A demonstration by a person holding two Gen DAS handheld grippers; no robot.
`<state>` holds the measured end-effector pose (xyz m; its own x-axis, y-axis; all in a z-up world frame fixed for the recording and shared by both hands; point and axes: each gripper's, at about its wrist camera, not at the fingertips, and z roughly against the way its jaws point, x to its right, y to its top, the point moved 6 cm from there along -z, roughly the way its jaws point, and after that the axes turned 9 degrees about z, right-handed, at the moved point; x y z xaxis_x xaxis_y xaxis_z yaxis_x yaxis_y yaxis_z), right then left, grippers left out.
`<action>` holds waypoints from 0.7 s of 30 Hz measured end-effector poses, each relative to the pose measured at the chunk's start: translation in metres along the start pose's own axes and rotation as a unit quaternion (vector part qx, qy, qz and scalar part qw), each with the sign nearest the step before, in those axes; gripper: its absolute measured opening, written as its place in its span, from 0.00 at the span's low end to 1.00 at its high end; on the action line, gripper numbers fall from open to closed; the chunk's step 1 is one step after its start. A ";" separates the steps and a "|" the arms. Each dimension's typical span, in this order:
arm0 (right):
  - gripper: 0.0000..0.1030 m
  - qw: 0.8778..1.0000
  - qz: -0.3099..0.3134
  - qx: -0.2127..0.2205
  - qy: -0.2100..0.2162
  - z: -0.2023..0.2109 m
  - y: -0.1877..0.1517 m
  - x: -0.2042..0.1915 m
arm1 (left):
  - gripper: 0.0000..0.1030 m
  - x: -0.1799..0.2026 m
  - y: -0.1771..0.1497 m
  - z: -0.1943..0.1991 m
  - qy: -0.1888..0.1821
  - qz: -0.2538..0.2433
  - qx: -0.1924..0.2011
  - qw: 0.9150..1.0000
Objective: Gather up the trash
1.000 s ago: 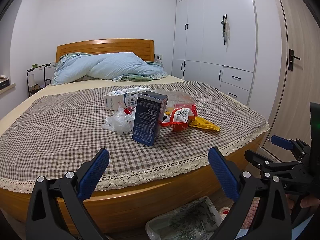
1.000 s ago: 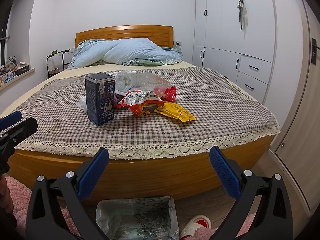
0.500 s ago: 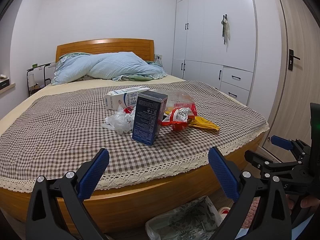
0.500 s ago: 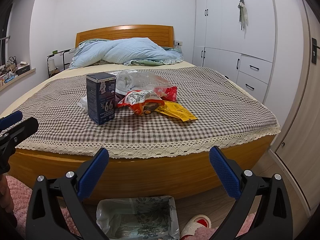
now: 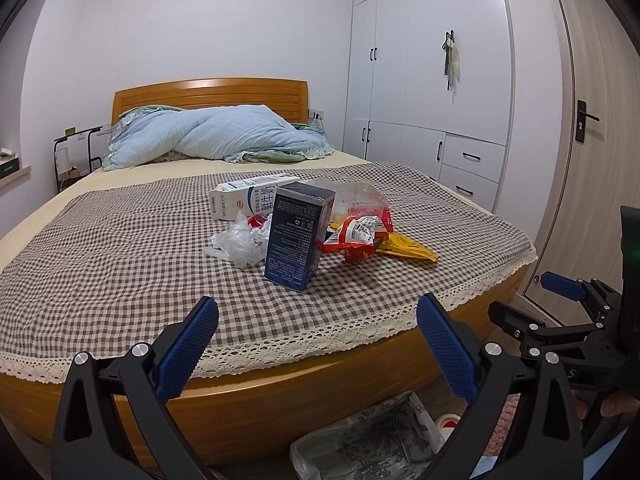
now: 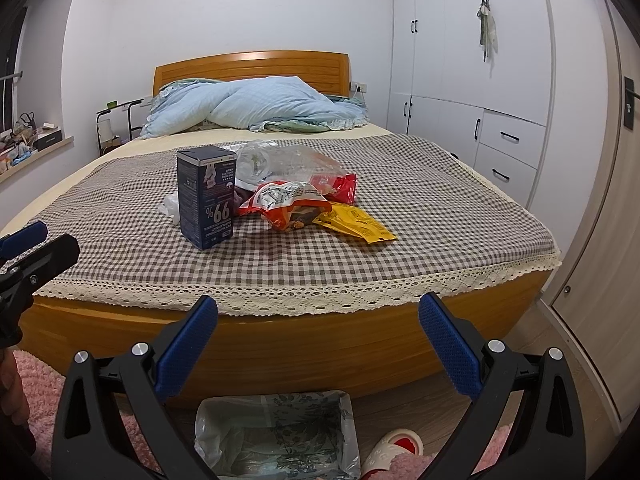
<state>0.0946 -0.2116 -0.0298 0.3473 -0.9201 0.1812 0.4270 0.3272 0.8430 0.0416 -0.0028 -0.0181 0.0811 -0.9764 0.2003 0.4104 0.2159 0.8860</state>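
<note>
Trash lies in a heap on the checked bedspread (image 5: pixel 120 264): an upright dark blue box (image 5: pixel 297 236) (image 6: pixel 206 196), a white milk carton (image 5: pixel 250 200) on its side, a crumpled white plastic bag (image 5: pixel 240 242), a clear plastic bag (image 6: pixel 280 162), a red snack wrapper (image 6: pixel 290 202) (image 5: pixel 358 236) and a yellow wrapper (image 6: pixel 354 224) (image 5: pixel 406 246). My left gripper (image 5: pixel 316 324) is open and empty, short of the bed's foot edge. My right gripper (image 6: pixel 318 324) is open too, above a lined bin (image 6: pixel 276 434) on the floor.
The wooden bed frame (image 6: pixel 300 340) blocks the way ahead at the foot. A blue quilt (image 6: pixel 256 108) is piled at the headboard. White wardrobes (image 6: pixel 472 80) line the right wall. A slipper (image 6: pixel 394 450) and pink rug (image 6: pixel 36 392) lie on the floor.
Both grippers have crept slightly closer to the bed; the trash looks a little nearer. Both stay open and empty.
</note>
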 end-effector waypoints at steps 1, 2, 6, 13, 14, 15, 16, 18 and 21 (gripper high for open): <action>0.94 1.000 0.000 0.001 0.000 0.001 0.000 0.000 | 0.93 0.000 0.000 0.000 -0.001 0.000 0.000 1.000; 0.94 1.000 0.000 0.001 0.000 0.002 0.000 0.000 | 0.93 0.000 0.000 0.001 -0.001 0.001 0.001 1.000; 0.94 1.000 0.000 0.003 0.000 0.004 0.000 -0.001 | 0.93 0.000 0.000 0.002 -0.001 0.002 0.003 1.000; 0.94 1.000 -0.001 0.005 0.001 0.005 0.001 0.000 | 0.93 0.001 0.001 0.002 -0.002 0.000 0.003 1.000; 0.94 1.000 -0.001 0.004 0.001 0.004 0.001 0.001 | 0.93 0.001 0.001 0.002 -0.002 0.000 0.003 1.000; 0.94 1.000 -0.001 0.004 0.001 0.004 0.001 0.001 | 0.93 0.001 0.001 0.002 -0.002 -0.001 0.003 1.000; 0.94 1.000 -0.002 0.004 0.002 0.004 0.000 0.001 | 0.93 0.001 0.001 0.002 -0.002 -0.001 0.003 1.000; 0.94 1.000 -0.002 0.003 0.002 0.004 0.001 0.002 | 0.93 0.003 0.001 0.001 -0.003 -0.003 0.002 1.000; 0.94 1.000 -0.002 0.004 0.002 0.004 0.001 0.002 | 0.93 0.004 0.002 0.000 -0.004 -0.003 0.001 1.000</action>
<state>0.0925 -0.2136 -0.0269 0.3493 -0.9204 0.1757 0.4224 0.3220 0.8473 0.0422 -0.0060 -0.0157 0.0714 -0.9777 0.1975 0.4083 0.2093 0.8885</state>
